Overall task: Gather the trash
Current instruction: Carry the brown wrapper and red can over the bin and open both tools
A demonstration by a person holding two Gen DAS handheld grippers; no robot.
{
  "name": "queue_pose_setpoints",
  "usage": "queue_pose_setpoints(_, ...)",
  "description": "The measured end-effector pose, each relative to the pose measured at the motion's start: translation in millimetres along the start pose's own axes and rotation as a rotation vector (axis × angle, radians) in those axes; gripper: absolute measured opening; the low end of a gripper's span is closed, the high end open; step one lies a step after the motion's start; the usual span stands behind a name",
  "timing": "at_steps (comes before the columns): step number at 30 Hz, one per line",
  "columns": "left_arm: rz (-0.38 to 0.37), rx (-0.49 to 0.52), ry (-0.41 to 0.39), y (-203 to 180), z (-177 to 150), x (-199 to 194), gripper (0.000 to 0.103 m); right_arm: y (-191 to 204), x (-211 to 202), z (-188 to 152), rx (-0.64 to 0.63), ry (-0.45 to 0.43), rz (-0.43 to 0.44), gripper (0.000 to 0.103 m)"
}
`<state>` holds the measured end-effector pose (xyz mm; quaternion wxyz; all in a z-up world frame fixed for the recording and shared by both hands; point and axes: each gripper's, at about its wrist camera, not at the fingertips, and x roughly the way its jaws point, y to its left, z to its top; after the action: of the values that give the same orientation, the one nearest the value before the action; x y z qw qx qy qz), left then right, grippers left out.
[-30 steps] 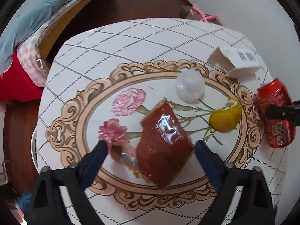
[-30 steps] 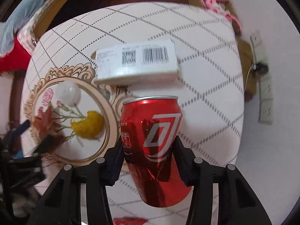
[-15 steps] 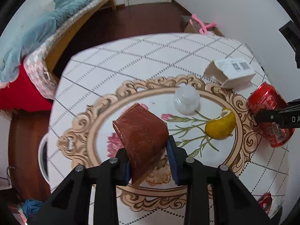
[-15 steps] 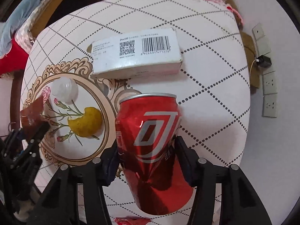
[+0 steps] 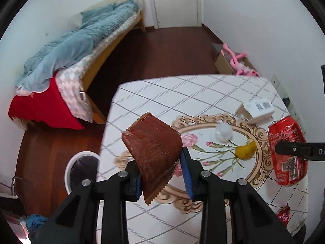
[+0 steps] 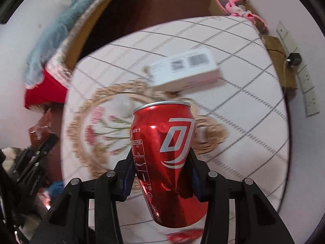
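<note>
1. Since the earlier frames the left gripper (image 5: 162,172) has closed on the brown snack wrapper (image 5: 154,152) and lifted it off the table (image 5: 182,93); the right gripper (image 6: 161,174), whose jaws have just been closing a little, has raised the red can (image 6: 166,154) clear of the cloth.
2. Left jaws are clenched on the wrapper's lower half; its long axis tilts up and away from the jaws.
3. Right jaws are grasping the dented can about its middle, top rim pointing away.
4. The white bin (image 5: 81,170) stands on the floor, below and left of the left gripper, so the left hand is nearer.
5. Still on the table: white box (image 6: 184,69), yellow peel (image 5: 245,151), clear lid (image 5: 223,132).
6. The can shows a white "0"-like logo; the box carries a barcode and QR code; the small print is unreadable.
</note>
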<state>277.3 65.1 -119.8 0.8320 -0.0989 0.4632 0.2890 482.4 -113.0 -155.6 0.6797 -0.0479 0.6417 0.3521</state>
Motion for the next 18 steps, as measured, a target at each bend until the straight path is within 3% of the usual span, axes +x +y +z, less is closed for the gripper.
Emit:
queue_pose_setpoints(5, 0.035, -0.039, -0.057, 45.6, 5.2, -34.3, 0.029, 47.5, -19.1, -3.6, -0.015, -0.058, 0.116, 0.048)
queue_pose_setpoints(9, 0.074, -0.068, -0.097, 86.5, 6.9, -58.6, 0.029, 106.9, -28.7, -2.8, -0.071, -0.097, 0.192, 0.048)
queue_pose_setpoints(14, 0.138, -0.124, -0.127, 152.8, 3.0, -80.4, 0.029, 179.7, -15.6, -5.3, -0.135, -0.092, 0.281, 0.047)
queue_pose_setpoints(18, 0.179, -0.197, -0.119, 211.2, -6.5, -81.9, 0.029, 244.5, 21.8, -8.2, -0.162, -0.044, 0.353, 0.047)
